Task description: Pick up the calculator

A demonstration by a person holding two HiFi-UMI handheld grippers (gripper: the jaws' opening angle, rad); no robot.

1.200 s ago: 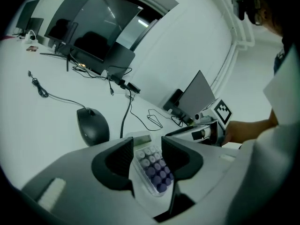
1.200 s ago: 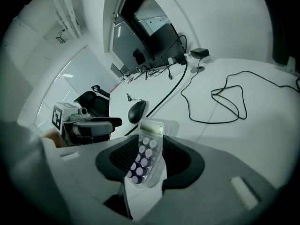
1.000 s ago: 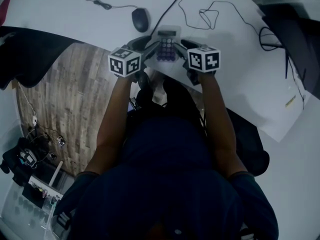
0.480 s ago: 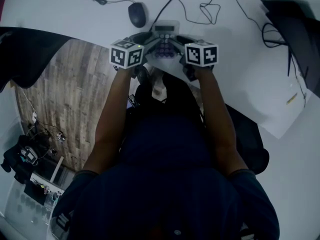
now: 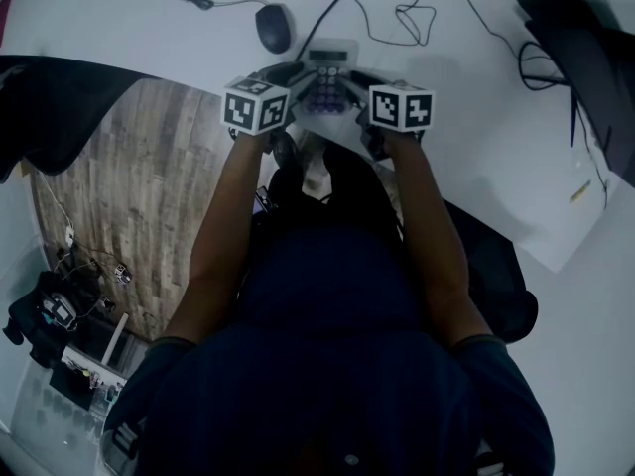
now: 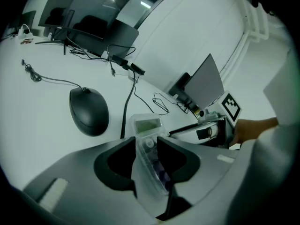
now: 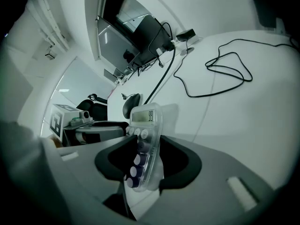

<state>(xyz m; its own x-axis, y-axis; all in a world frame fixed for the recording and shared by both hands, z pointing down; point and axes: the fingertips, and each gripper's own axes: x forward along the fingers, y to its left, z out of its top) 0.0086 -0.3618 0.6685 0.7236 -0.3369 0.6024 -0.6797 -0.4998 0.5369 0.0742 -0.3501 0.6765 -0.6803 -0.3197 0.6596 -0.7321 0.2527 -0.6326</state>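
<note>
The calculator (image 5: 330,72), clear-cased with a grey display and purple keys, sits between my two grippers over the near edge of the white table (image 5: 149,38). My left gripper (image 5: 296,82) holds its left edge. In the left gripper view the calculator (image 6: 147,125) runs edge-on through the left gripper (image 6: 146,146), both pads against it. My right gripper (image 5: 362,80) holds the right edge. The right gripper view shows the calculator (image 7: 143,116) edge-on in the right gripper (image 7: 144,146), pads touching both faces. I cannot tell whether the calculator rests on the table.
A black mouse (image 5: 275,28) lies just beyond the calculator, its cord running to the far left. Loose black cables (image 5: 417,23) loop to the far right. Dark equipment (image 5: 575,48) fills the right end of the table. Wooden floor (image 5: 149,196) shows left of my body.
Both grippers and the calculator sit slightly higher in the head view and a touch closer together. The hold on the calculator looks the same.
</note>
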